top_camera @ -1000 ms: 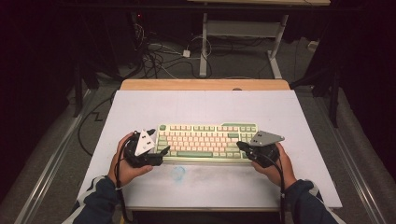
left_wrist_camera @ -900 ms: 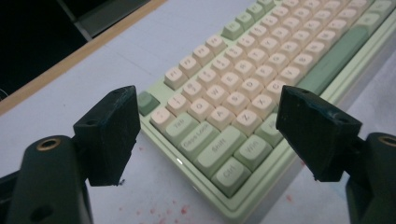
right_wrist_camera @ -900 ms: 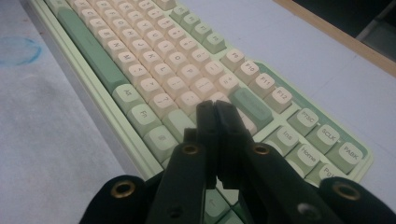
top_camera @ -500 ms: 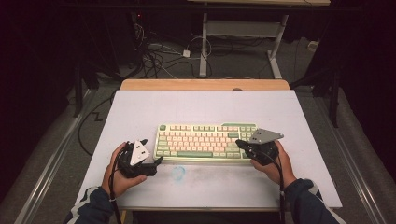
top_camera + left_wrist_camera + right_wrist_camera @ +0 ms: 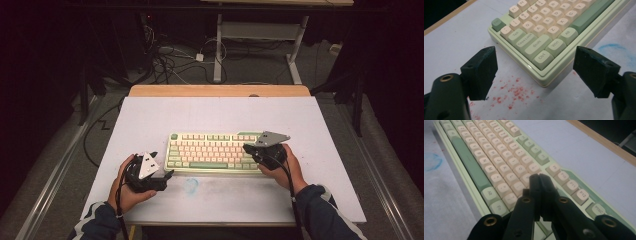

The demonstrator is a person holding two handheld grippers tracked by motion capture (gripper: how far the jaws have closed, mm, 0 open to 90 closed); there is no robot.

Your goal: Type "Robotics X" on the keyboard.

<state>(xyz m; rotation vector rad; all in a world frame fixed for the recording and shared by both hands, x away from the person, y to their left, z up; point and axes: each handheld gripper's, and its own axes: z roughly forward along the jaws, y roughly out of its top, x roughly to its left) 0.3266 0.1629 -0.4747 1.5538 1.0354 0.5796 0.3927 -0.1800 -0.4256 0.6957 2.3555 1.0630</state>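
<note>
The keyboard [image 5: 217, 152] is lying flat near the middle of the tabletop [image 5: 150, 115], its long axis running from 9 o'clock to 3 o'clock in the high view, with the space-bar row facing the person at 6 o'clock and the function row toward 12 o'clock.

In the left gripper view the keyboard [image 5: 554, 32] is running off the top edge, so its Ctrl corner is showing in full while the far end is being cut off; in the right gripper view the keyboard [image 5: 486, 165] is passing behind the gripper body, and the nearest keys are being hidden. Key legends farther off are too blurred to read.

The left gripper [image 5: 165, 176] is sitting at about 8 o'clock from the keyboard, just off its near left corner and not touching it, cradled in the left hand [image 5: 131, 192] with the forearm coming in from 6 o'clock. Its fingers [image 5: 482, 70] are standing wide apart with nothing between them, aimed at that corner.

The right gripper [image 5: 248, 148] is resting over the keyboard's right end at 3 o'clock, the right hand [image 5: 287, 167] wrapped behind it. Its fingers [image 5: 535, 187] are pressed together, holding nothing, tips low over the keys; whether they are touching a key cannot be told.
</note>
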